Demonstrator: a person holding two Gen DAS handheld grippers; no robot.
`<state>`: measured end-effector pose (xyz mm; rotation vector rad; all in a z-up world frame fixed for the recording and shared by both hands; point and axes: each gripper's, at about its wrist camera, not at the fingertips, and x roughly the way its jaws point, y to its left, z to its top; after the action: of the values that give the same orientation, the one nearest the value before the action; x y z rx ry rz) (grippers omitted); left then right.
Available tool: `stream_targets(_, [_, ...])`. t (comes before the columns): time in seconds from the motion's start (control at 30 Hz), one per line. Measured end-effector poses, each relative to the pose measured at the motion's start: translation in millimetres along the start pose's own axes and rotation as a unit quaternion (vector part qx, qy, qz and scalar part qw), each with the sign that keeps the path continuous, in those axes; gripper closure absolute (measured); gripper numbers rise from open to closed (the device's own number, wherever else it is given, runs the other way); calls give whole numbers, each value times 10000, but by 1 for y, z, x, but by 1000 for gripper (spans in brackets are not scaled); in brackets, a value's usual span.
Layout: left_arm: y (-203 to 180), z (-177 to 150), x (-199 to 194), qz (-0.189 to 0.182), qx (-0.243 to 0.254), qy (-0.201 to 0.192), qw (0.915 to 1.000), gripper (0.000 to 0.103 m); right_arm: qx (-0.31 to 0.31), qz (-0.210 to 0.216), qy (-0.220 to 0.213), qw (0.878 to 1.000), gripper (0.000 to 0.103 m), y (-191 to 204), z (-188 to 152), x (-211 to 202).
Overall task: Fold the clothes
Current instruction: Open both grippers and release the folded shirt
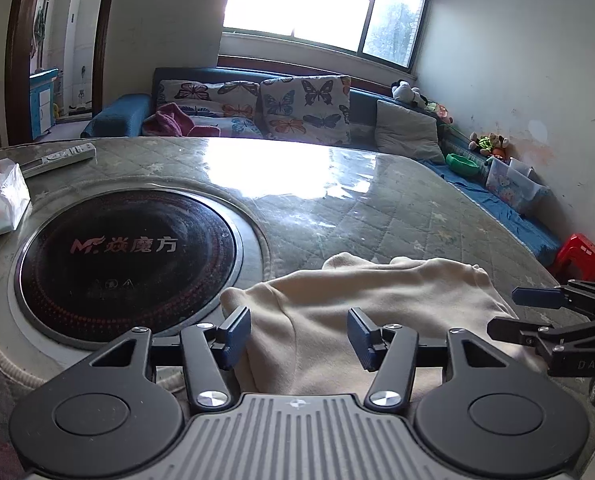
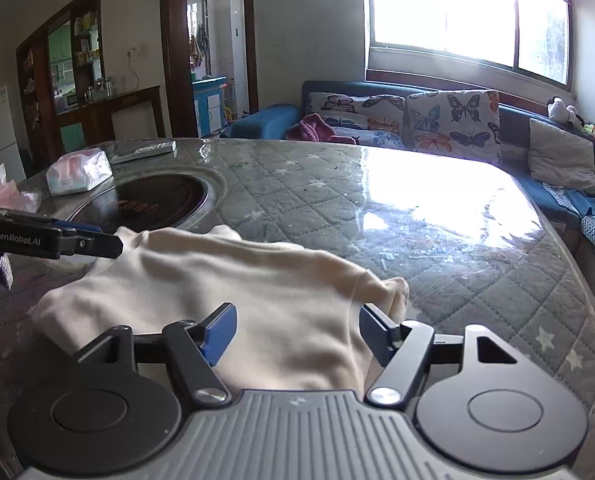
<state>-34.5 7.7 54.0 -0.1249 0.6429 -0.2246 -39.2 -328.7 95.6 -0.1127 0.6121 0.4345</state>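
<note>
Both grippers, left (image 1: 299, 338) and right (image 2: 297, 334), are seen spread wide over the cream garment (image 1: 377, 300), nothing gripped. Garment lies bunched at the table's (image 2: 437, 208) near edge. A fold is judged released; fresh edge grasps are required next.

Soft matt cream cloth garment (image 1: 361, 300) lies on a glossy clear-covered quilted table (image 1: 417, 216) beside a shiny black glass hob (image 1: 129, 256).

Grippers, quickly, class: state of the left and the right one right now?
Left gripper: open, pads clear of the cream garment between them.
Right gripper: open, holding nothing, garment between its fingers.
</note>
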Motion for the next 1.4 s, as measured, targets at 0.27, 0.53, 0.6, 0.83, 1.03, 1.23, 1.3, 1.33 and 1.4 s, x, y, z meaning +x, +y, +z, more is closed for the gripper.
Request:
stream_targets(0.27, [-6,-9,-11,-9,14,-42,10000,32,15,-32,-79,10000,15,8,-8,-11])
stream_targets(0.53, [-6,-19,-25,44,-24,-140,9999,16,-35,-156,-152,9998,0,16,-16,-22])
stream_targets(0.6, [-5,-21,-28,60,-47,-156,9998,14,-53,-155,-183,9997,0,18,-17,-24])
stream_targets(0.83, [-3,-29,-38,145,-89,-229,9996,2,-79,-191,-253,9995,0,22,-20,-30])
stream_targets(1.03, [0,-29,-33,257,-187,-172,9993,2,-104,-489,-248,9984,0,28,-17,-21])
stream_targets(1.23, [2,-32,-24,496,-185,-68,9986,2,-207,-867,-166,9959,0,30,-19,-1])
stream_targets(1.3, [4,-34,-21,545,-169,-14,9984,2,-277,-949,-56,9951,0,31,-23,6])
stream_targets(1.33, [5,-35,-20,568,-154,15,9983,2,-296,-957,-45,9950,0,31,-26,8])
stream_targets(1.4, [7,-38,-17,621,-143,86,9979,2,-289,-953,-83,9950,0,30,-28,5])
